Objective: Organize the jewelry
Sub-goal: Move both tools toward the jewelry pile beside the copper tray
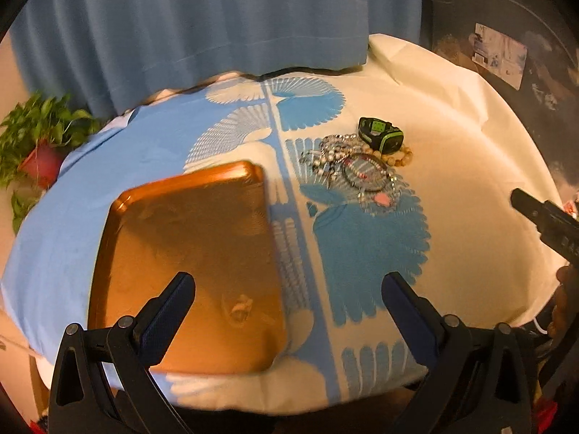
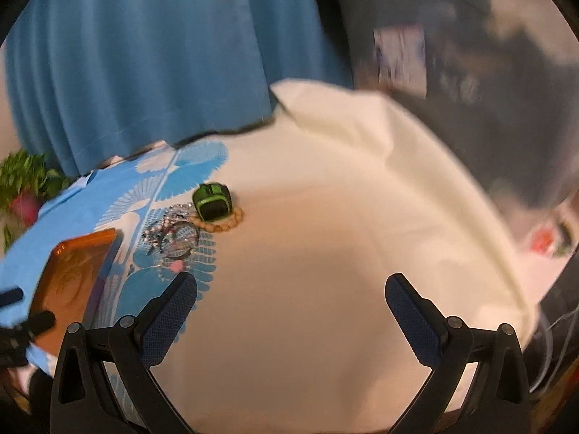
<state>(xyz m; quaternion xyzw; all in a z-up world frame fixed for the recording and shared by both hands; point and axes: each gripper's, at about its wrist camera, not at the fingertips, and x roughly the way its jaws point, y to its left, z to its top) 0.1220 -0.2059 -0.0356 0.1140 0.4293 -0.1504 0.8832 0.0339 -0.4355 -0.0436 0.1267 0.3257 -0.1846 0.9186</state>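
Observation:
A copper tray (image 1: pixel 188 264) lies on the blue and white cloth, with one small ring-like piece (image 1: pixel 241 307) in it. Right of it is a jewelry pile (image 1: pixel 356 168): silver chains and bangles, a pink pendant (image 1: pixel 381 199), a wooden bead bracelet (image 1: pixel 398 157) and a green and black watch (image 1: pixel 380 133). My left gripper (image 1: pixel 289 311) is open and empty above the tray's near right edge. My right gripper (image 2: pixel 291 314) is open and empty over bare white cloth, with the pile (image 2: pixel 177 233), watch (image 2: pixel 212 202) and tray (image 2: pixel 72 275) to its far left.
A blue curtain (image 1: pixel 202 18) hangs behind the table. A potted plant (image 1: pixel 39 144) stands at the far left. The right gripper shows at the right edge of the left wrist view (image 1: pixel 546 220). Dark clutter (image 2: pixel 470 72) lies beyond the table's right edge.

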